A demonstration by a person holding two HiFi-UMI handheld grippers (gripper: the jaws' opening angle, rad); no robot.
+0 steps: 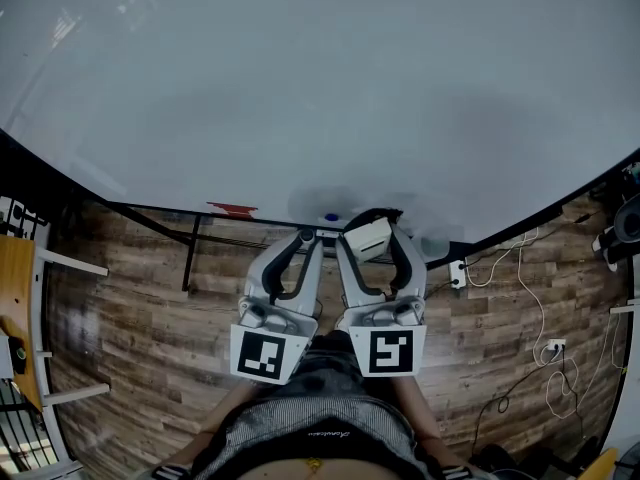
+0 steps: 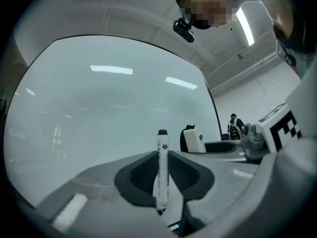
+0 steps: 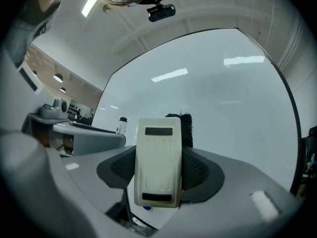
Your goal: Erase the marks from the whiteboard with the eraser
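Note:
The whiteboard point(image 1: 320, 88) fills the upper head view, and I see no marks on it. My right gripper point(image 1: 372, 230) is shut on a white eraser point(image 1: 366, 238) with black felt, held just below the board's lower edge. In the right gripper view the eraser point(image 3: 157, 162) stands upright between the jaws of that gripper point(image 3: 158, 175). My left gripper point(image 1: 300, 240) is shut on a white marker pen point(image 2: 162, 152) with its black cap up, upright between the pads of the gripper point(image 2: 163, 180). Both grippers sit side by side, close to my body.
A red object point(image 1: 232, 208) and a blue one point(image 1: 331, 217) lie on the board's ledge. The board's black stand point(image 1: 190, 253) rests on a wooden floor point(image 1: 130, 318). Cables and a socket point(image 1: 550, 353) lie at the right, a wooden table point(image 1: 15, 308) at the left. A person point(image 2: 234, 123) stands far off.

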